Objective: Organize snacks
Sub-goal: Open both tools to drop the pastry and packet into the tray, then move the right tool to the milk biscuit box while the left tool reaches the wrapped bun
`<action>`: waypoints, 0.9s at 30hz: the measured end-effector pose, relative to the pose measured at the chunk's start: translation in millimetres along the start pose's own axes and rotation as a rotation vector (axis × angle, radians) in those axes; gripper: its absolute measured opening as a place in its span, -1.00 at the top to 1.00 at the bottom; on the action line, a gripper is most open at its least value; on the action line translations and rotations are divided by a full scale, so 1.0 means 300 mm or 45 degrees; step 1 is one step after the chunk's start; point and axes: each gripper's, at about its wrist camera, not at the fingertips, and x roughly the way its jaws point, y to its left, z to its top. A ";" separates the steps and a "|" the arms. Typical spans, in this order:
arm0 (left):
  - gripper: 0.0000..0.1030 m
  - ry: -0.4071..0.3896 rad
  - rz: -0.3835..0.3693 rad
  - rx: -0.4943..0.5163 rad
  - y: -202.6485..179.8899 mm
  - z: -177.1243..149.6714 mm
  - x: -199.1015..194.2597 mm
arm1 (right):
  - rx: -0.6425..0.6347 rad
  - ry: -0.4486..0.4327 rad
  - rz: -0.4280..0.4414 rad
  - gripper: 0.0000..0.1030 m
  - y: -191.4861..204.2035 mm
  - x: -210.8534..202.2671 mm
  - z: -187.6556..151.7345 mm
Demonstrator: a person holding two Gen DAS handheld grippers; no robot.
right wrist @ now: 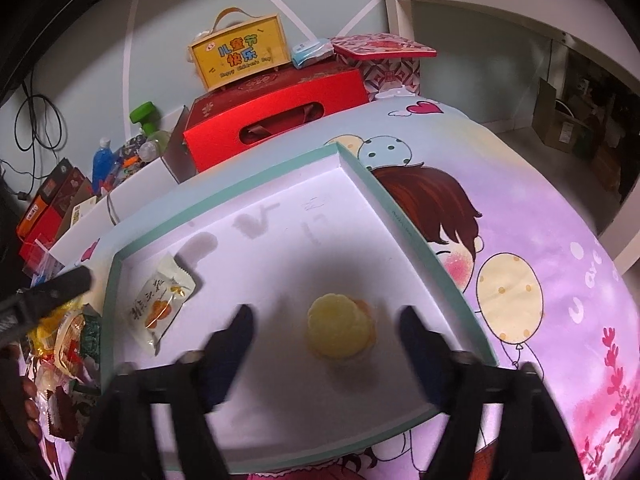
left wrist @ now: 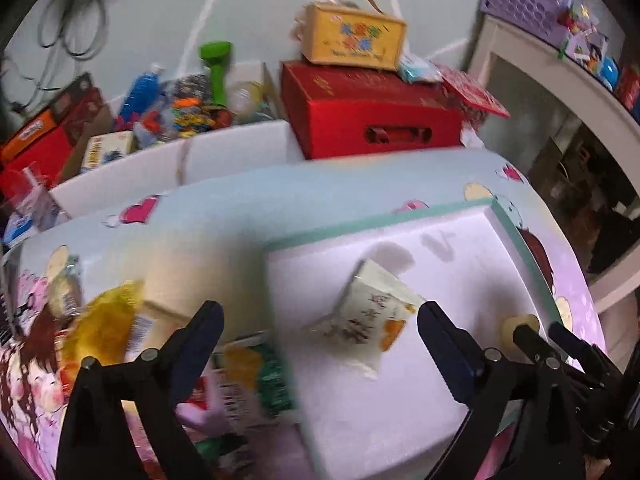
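A white tray with a teal rim (right wrist: 404,220) lies on the cartoon-print tablecloth; it also shows in the left wrist view (left wrist: 504,220). A white snack packet with orange print (right wrist: 160,304) lies in the tray's left part, also seen in the left wrist view (left wrist: 368,316). A round yellow jelly cup (right wrist: 340,330) sits in the tray between the open jaws of my right gripper (right wrist: 326,324), apart from both fingers. My left gripper (left wrist: 320,320) is open over the tray's left edge, the packet just ahead of it. A pile of loose snacks (left wrist: 120,328) lies left of the tray.
A red gift box (right wrist: 276,112) with a yellow handled box (right wrist: 240,52) on top stands beyond the table. A white carton of bottles and toys (left wrist: 180,96) sits left of it. A white shelf (left wrist: 560,80) stands at the right. The snack pile also shows in the right wrist view (right wrist: 68,340).
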 end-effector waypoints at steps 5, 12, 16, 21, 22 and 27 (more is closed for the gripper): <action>-0.90 -0.091 0.092 -0.070 0.106 -0.030 -0.086 | -0.055 -0.010 0.017 -1.00 0.037 -0.011 -0.007; -0.90 -0.143 0.170 -0.126 0.238 -0.111 -0.192 | -0.116 -0.024 0.069 -1.00 0.104 -0.038 -0.022; -0.90 -0.143 0.165 -0.151 0.299 -0.166 -0.239 | -0.150 -0.023 0.147 -1.00 0.159 -0.061 -0.037; -0.90 -0.140 0.183 -0.217 0.395 -0.242 -0.295 | -0.198 -0.068 0.257 -1.00 0.242 -0.101 -0.056; -0.90 -0.143 0.194 -0.234 0.418 -0.256 -0.307 | -0.203 -0.082 0.273 -1.00 0.256 -0.109 -0.059; -0.90 -0.143 0.218 -0.322 0.537 -0.323 -0.354 | -0.222 -0.124 0.374 -1.00 0.335 -0.143 -0.076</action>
